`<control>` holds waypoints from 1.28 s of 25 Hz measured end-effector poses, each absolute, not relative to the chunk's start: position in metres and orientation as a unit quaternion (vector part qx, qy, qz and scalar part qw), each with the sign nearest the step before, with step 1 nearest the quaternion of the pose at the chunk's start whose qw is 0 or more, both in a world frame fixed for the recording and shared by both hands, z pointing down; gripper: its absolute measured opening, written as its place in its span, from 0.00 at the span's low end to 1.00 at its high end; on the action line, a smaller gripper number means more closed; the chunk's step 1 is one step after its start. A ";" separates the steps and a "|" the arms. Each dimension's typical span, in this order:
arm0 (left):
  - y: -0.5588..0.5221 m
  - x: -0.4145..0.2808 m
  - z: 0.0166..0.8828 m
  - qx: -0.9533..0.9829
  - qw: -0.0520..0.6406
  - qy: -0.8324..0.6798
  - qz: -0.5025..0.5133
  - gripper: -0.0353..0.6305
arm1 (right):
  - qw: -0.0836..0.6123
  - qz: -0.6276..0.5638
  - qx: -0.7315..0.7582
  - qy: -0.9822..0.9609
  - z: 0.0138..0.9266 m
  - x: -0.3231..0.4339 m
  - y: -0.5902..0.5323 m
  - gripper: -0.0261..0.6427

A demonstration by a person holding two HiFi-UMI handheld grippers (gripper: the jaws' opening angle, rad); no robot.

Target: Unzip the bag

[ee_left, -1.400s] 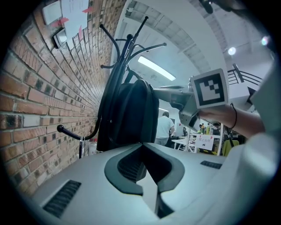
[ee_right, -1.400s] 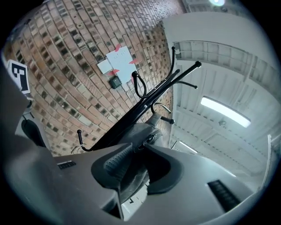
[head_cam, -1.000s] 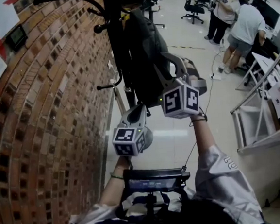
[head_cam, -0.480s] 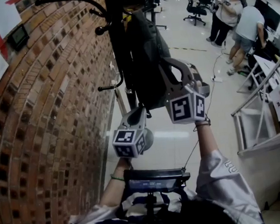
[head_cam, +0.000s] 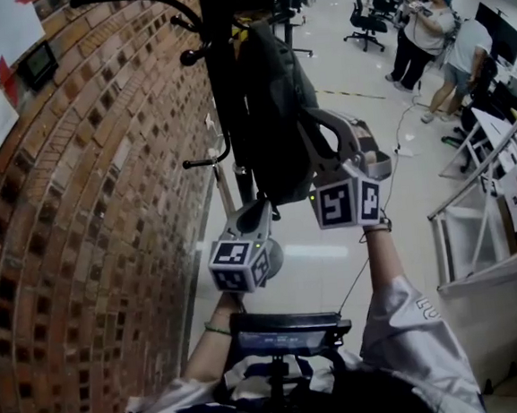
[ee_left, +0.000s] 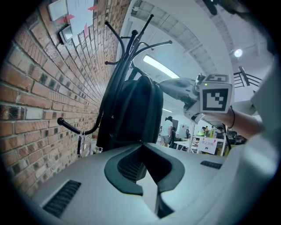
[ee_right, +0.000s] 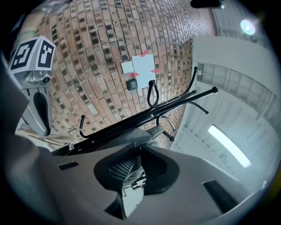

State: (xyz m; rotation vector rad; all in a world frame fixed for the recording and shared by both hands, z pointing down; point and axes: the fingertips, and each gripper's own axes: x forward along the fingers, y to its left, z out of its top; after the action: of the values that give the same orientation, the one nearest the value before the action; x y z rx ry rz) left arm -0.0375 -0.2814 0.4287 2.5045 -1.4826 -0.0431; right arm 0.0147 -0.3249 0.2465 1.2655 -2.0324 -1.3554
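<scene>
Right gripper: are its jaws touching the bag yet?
Touching. In the right gripper view, the jaws of the right gripper, which have just been closing, pinch the grey edge of the bag, with a metal piece, probably the zipper pull, between them.

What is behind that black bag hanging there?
A black coat stand, then the brick wall. The hook carrying it is hidden by the bag.

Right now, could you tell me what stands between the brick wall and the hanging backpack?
The black coat rack's pole, from which the backpack hangs; the head view shows it.
</scene>
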 end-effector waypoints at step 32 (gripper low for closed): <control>-0.279 -0.033 0.445 0.856 0.134 -0.499 -0.010 0.06 | 0.203 -0.456 0.427 -0.754 0.263 0.023 -0.315 0.05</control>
State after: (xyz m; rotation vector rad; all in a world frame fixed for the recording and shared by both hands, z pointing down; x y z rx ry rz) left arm -0.0326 -0.2786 0.4447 2.4806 -1.4478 -0.0301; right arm 0.0231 -0.3155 0.2634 1.1921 -2.1044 -1.2716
